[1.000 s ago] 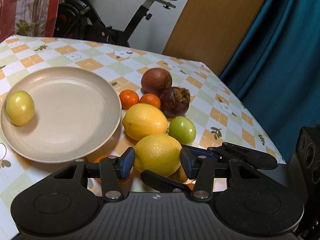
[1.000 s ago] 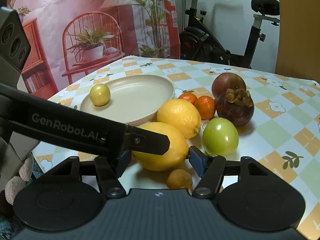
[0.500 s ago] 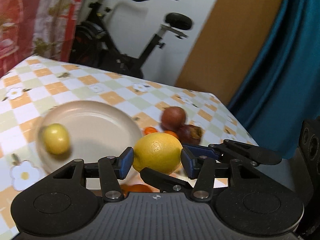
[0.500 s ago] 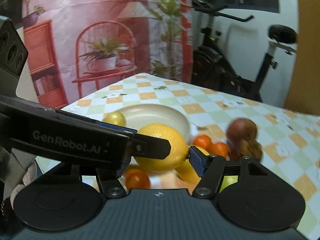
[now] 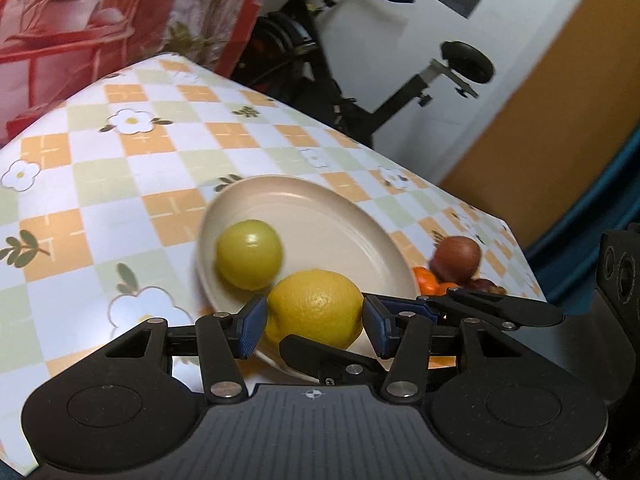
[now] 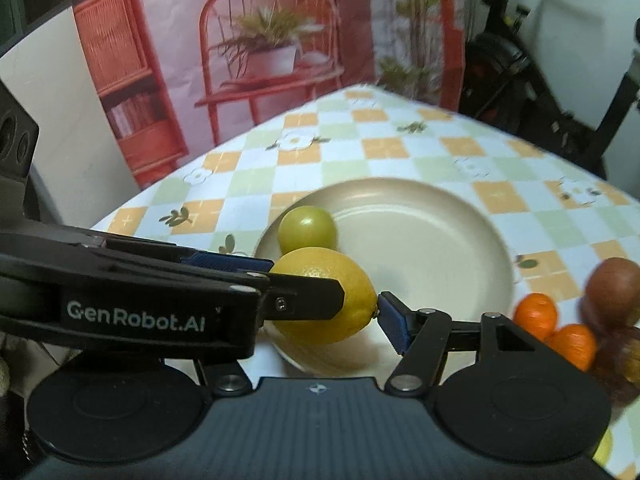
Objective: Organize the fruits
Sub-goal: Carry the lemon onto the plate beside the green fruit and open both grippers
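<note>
Left wrist: both tongs [image 5: 314, 316] pinch lemon [image 5: 316, 304] over plate [image 5: 320, 208].

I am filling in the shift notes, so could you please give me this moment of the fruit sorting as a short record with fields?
held fruit: lemon, gripped by both grippers at once
left gripper: shut on the lemon
right gripper: shut on the lemon
lemon position: over the near rim of the plate
already in plate: one yellow-green fruit
still on table: two small oranges and dark reddish fruits, right of the plate
</note>
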Demonstrator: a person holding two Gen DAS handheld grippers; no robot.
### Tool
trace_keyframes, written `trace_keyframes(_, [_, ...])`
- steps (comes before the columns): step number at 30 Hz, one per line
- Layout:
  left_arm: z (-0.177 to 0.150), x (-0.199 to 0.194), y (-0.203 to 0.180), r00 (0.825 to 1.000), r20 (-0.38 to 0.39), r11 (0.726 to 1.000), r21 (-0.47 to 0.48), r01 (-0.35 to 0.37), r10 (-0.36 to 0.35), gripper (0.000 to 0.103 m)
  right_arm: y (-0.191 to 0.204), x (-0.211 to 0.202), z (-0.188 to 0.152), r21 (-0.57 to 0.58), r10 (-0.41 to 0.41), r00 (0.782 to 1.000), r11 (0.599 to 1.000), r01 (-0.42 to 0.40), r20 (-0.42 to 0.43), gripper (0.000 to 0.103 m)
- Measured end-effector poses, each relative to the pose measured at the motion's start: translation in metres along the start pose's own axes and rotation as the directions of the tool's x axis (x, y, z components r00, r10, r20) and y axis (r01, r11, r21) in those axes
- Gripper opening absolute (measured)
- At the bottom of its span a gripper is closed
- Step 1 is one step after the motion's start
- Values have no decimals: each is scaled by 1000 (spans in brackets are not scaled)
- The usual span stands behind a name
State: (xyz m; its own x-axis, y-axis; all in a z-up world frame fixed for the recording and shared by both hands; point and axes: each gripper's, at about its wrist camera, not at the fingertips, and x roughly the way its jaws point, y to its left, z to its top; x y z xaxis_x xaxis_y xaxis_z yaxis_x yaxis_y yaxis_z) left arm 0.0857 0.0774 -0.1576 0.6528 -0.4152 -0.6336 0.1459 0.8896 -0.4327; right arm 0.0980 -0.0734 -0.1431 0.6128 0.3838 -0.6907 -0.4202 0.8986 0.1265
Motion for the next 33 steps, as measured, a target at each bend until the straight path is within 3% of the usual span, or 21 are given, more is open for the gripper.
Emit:
trace_keyframes(8, [9, 1, 16, 997, 65, 998, -55, -30, 33, 54, -5, 24, 21, 28, 58, 997, 998, -57, -44, 65])
trace_keyframes(15, [13, -10, 19, 986, 159, 997, -72, -37, 48, 54, -1, 37, 39, -4, 47, 998, 999, -48, -36, 65])
trace_keyframes(23, [15, -15, 22, 977, 200, 994, -91, -52, 70, 54, 8, 46, 46, -29, 5, 1000, 1000, -5, -3, 65])
trace_keyframes(33, [14, -32, -5, 969, 248, 1000, 5, -13, 11, 54, -8, -19, 31, -61, -39, 990, 997, 47, 133, 65])
